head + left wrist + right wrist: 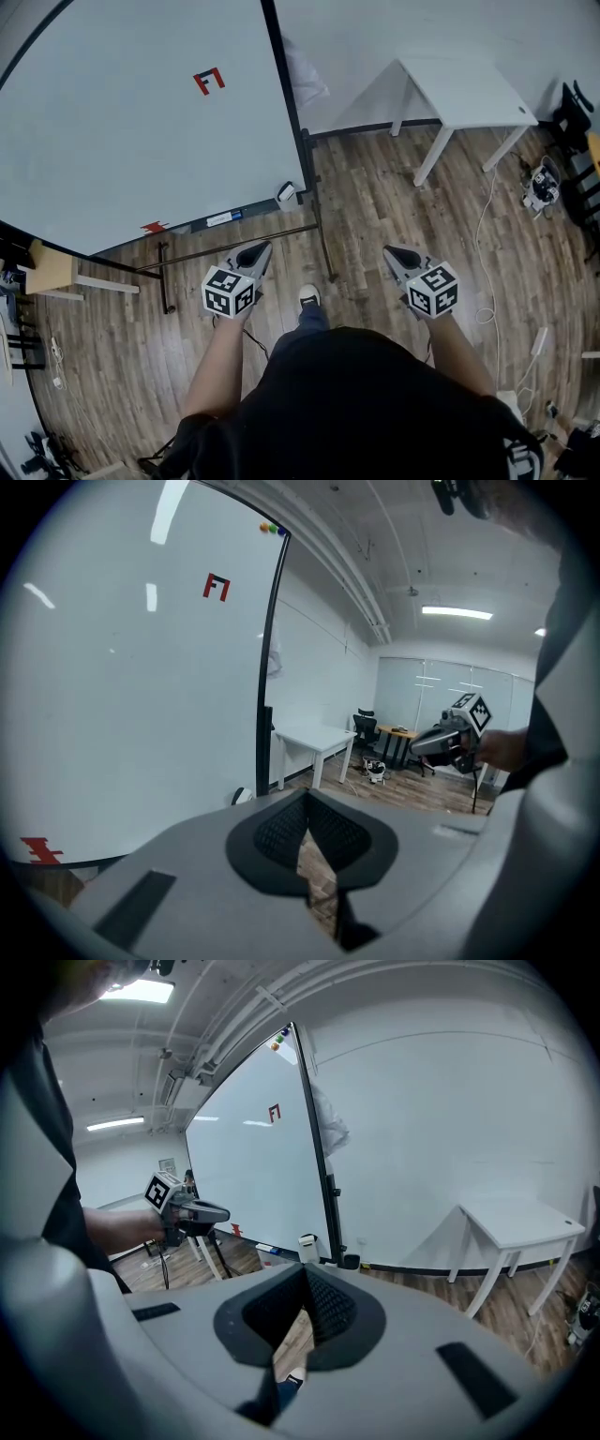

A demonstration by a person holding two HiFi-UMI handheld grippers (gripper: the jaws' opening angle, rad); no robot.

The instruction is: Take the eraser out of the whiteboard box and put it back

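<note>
Whiteboard (141, 122) on a rolling stand fills the left, with a small red mark (208, 81) high on it. A pen tray (187, 226) runs along its bottom edge with a blue-and-white item (223, 218) lying on it, too small to name.

Whiteboard box (287, 194): small, white, at the board's lower right corner by the black frame post. No eraser shows in any view. Probably inside the box, can't confirm.

Left gripper (261, 249) has its tongs closed pad to pad, with nothing between them and only floor beyond. The box is at about 1 o'clock from its tips, well apart. The person's shoe (308, 297) is on the wood floor between the two grippers.

Right gripper (394, 253) has its tongs together too, empty. The box is at about 10 o'clock from it, further off than from the left. White table (464, 89) stands at the far right against the wall, not involved.

Task not started; either gripper has to open before going in.

Handling, a guess: the eraser should be light, a stiff plastic body with a soft felt face, not fragile and not slippery. Take it across the narrow sides of the stiff body, not on the felt, which squashes. The box looks small and light and may shift or tip if the eraser drags on its wall, so pull straight out along the opening.
</note>
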